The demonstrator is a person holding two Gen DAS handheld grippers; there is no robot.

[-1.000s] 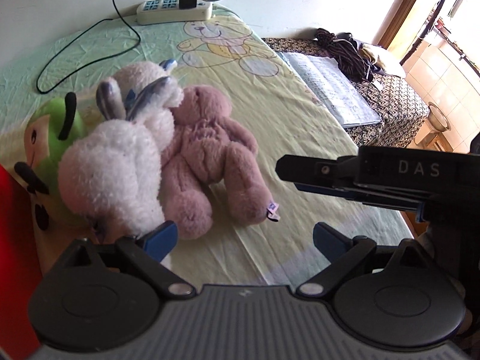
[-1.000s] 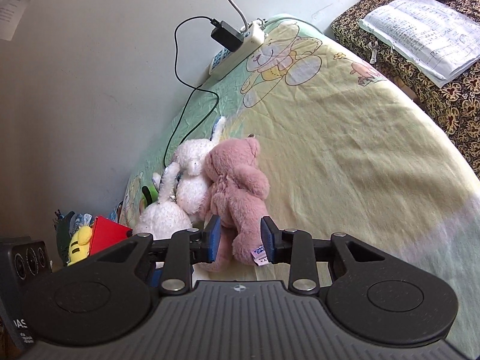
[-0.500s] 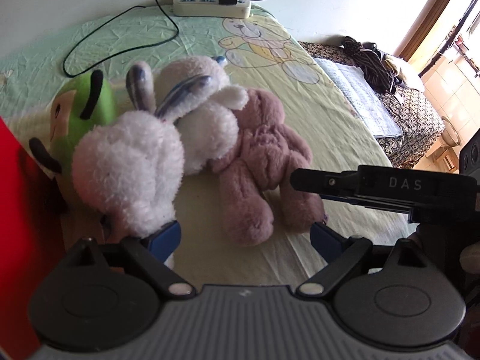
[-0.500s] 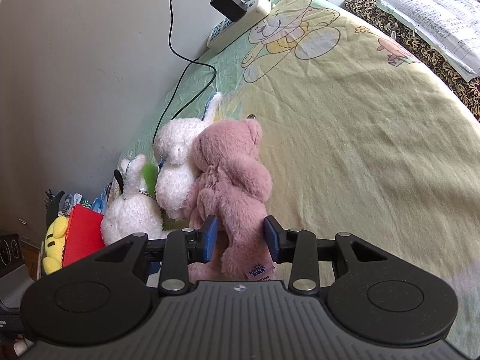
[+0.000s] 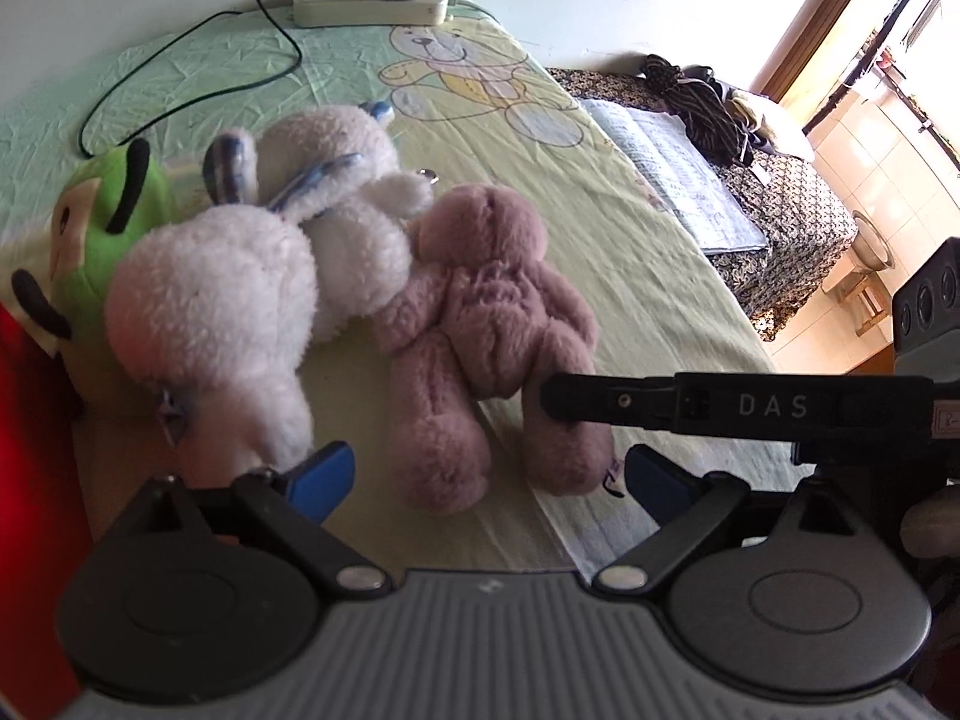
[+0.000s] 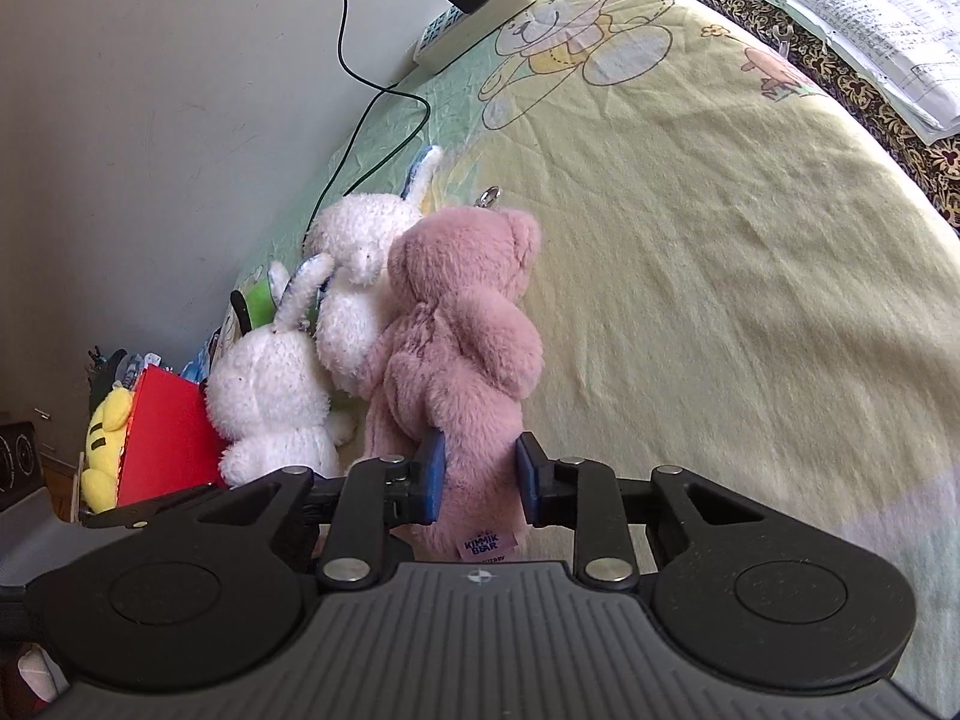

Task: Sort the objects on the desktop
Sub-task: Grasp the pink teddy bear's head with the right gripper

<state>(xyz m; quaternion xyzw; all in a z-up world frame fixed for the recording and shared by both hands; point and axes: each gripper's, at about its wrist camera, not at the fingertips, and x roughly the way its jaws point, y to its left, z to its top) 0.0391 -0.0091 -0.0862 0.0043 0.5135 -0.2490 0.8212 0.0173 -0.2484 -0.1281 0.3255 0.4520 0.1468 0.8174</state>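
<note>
right claw (image 6: 477, 476) clamped on pink bear (image 6: 462, 330) leg | left claw (image 5: 486, 474) spread wide, empty | white bunnies (image 5: 210, 300) crowd bear's left | power strip (image 5: 369, 0) top of frame

Plush toys (image 5: 336, 264) on bedsheet (image 5: 600, 228)

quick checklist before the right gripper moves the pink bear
1. Right gripper shut on pink bear, on its leg: ok.
2. Left gripper open, holding nothing: ok.
3. Bear free of the white bunny: not ok, they touch.
4. Grip firm enough to lift: cannot tell.
5. Bare sheet to the bear's right: ok.
6. Power strip and cable away from the bear: ok.
</note>
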